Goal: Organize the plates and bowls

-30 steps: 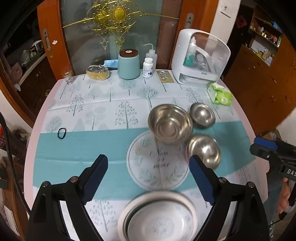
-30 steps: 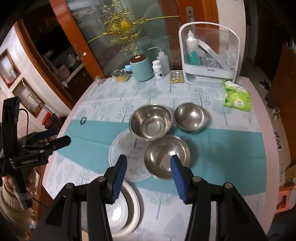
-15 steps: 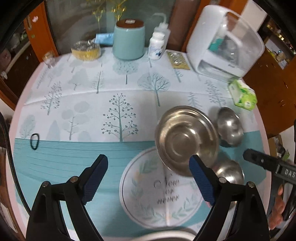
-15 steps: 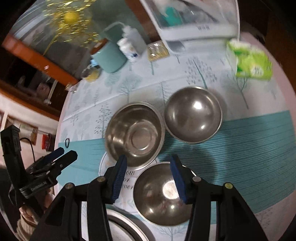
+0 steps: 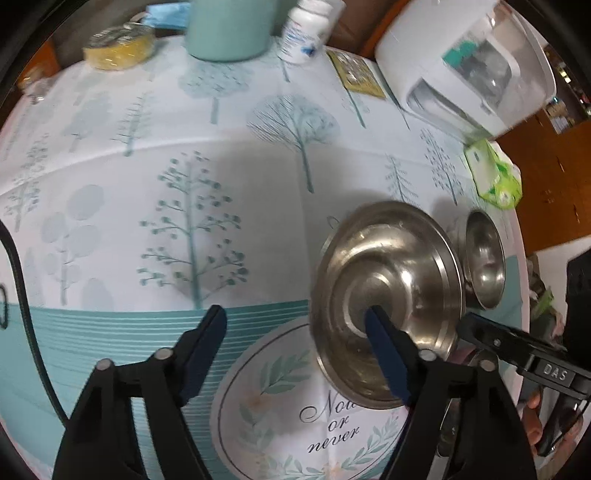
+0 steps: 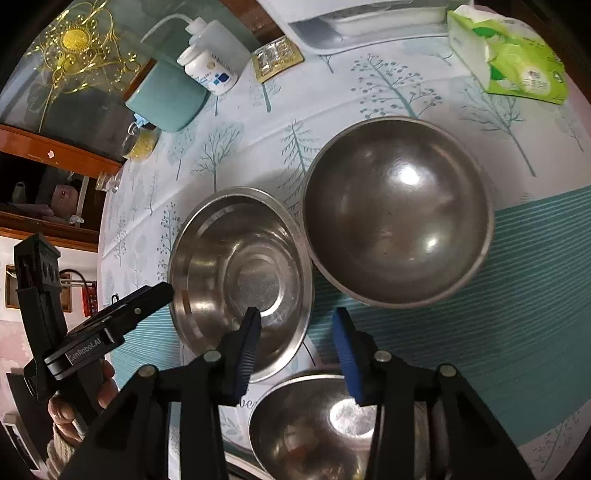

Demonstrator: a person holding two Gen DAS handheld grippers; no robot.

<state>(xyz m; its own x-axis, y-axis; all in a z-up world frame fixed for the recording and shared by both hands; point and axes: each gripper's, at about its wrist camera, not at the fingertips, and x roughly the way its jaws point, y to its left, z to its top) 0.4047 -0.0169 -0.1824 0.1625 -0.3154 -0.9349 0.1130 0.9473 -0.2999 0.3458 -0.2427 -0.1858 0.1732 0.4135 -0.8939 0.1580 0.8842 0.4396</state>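
Three steel bowls stand on the table. The flat-rimmed steel bowl [image 5: 388, 284] [image 6: 240, 273] rests partly on a round printed plate [image 5: 295, 417]. My left gripper [image 5: 295, 328] is open, its right finger over this bowl's inside, its left finger over the cloth. My right gripper [image 6: 295, 332] is open and straddles the same bowl's near right rim. A round deep bowl [image 6: 397, 210] [image 5: 484, 258] sits to the right. A third steel bowl [image 6: 314, 424] lies below my right gripper.
A teal canister [image 5: 229, 29], a white pill bottle [image 6: 210, 70], a blister pack [image 6: 277, 55], a green tissue pack [image 6: 513, 66] and a white appliance [image 5: 465, 62] stand along the table's far side. A yellow-filled container [image 5: 118, 44] sits far left.
Both grippers have moved forward and down toward the flat-rimmed bowl. The white plate at the near edge has left the left wrist view. Both stay open.
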